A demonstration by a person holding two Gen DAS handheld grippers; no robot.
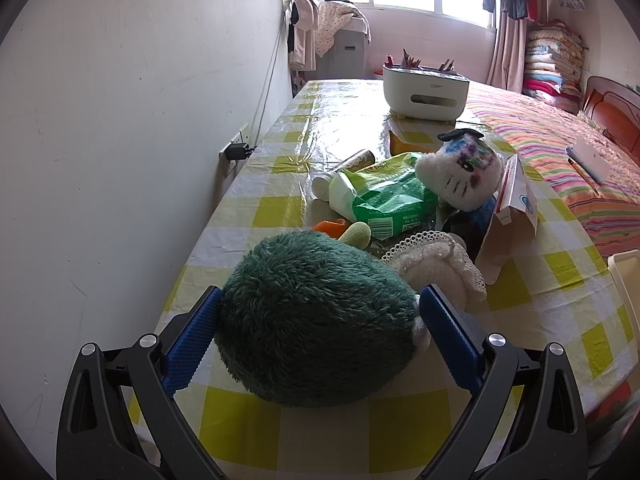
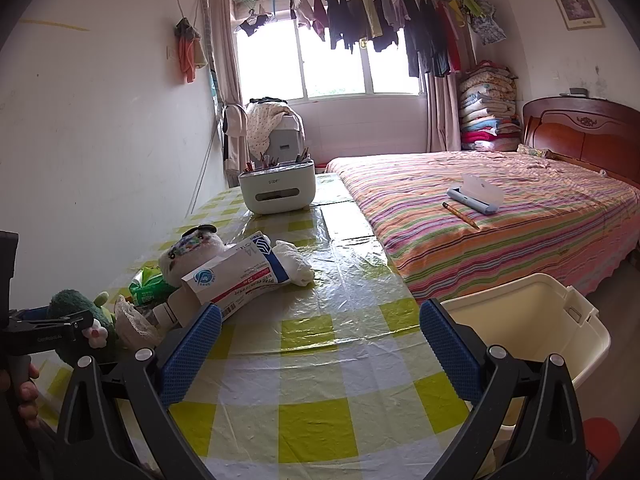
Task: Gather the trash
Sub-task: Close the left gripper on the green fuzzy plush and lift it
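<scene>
My left gripper (image 1: 320, 320) is open and straddles a green plush toy (image 1: 312, 320) lying on the checked table (image 1: 256, 208); both blue pads sit against its sides. Behind the toy lies a pile: a crumpled green packet (image 1: 384, 196), a tipped paper cup (image 1: 352, 164), a white and red cardboard box (image 1: 514, 200), a dark bottle (image 1: 464, 224) and a white plush cat (image 1: 460, 172). My right gripper (image 2: 320, 344) hangs open over bare tablecloth with nothing between its fingers. The box (image 2: 236, 280) and a crumpled white wad (image 2: 296, 264) lie ahead of it to the left.
A cream plastic bin (image 2: 520, 328) stands off the table's right edge. A white desk organiser (image 2: 278, 192) sits at the far end. A striped bed (image 2: 500, 216) runs along the right, a wall with a socket (image 1: 236, 152) along the left. A lace item (image 1: 436, 264) touches the toy.
</scene>
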